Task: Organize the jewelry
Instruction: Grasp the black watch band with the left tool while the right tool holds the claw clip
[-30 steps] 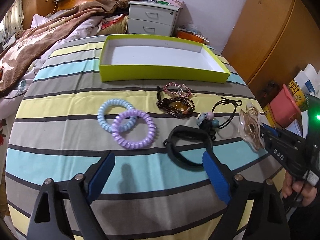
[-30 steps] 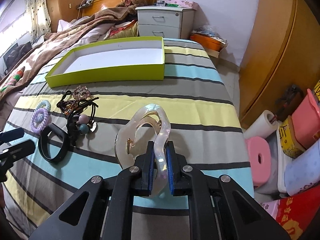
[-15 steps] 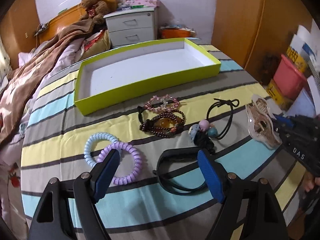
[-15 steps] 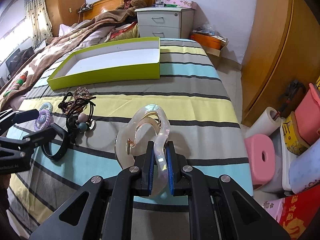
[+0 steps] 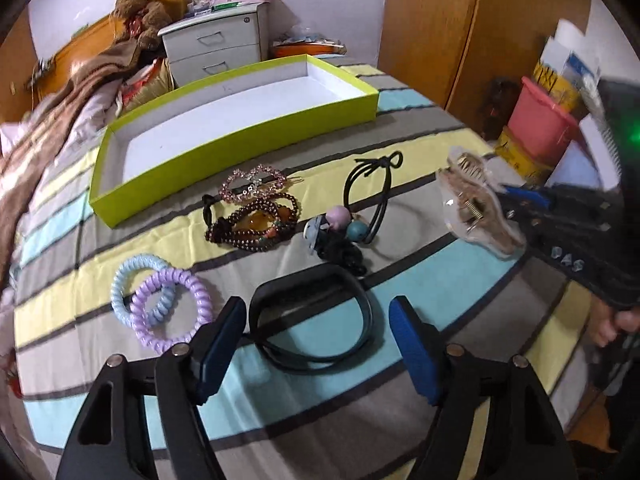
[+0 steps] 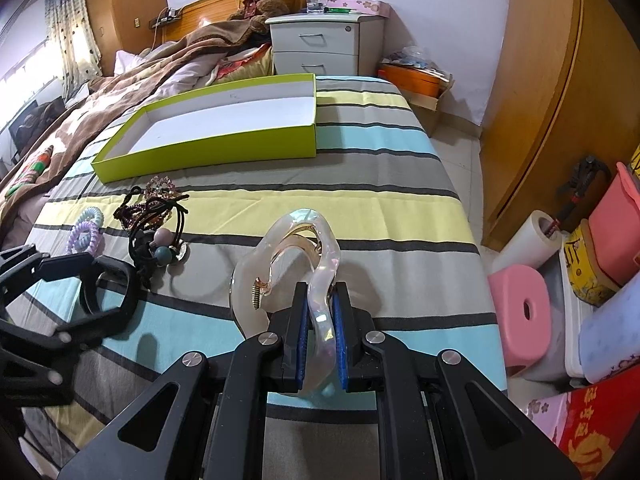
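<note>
Centrally, glossy pearly curved hair claw [image 6: 298, 272] over striped bedcover [image 6: 380, 184]

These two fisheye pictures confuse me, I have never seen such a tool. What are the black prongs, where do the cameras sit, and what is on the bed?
The black prongs are hand-held two-finger grippers, one per hand, each with a camera looking along its fingers. In the left view, the left gripper stands open around a black wristband, its jaws just closing, not yet pressing. In the right view, the right gripper is shut on a clear pearly hair claw. On the striped bedspread lie a purple coil hair tie overlapping a blue one, a dark bead bracelet, and an empty lime-green box.
</note>
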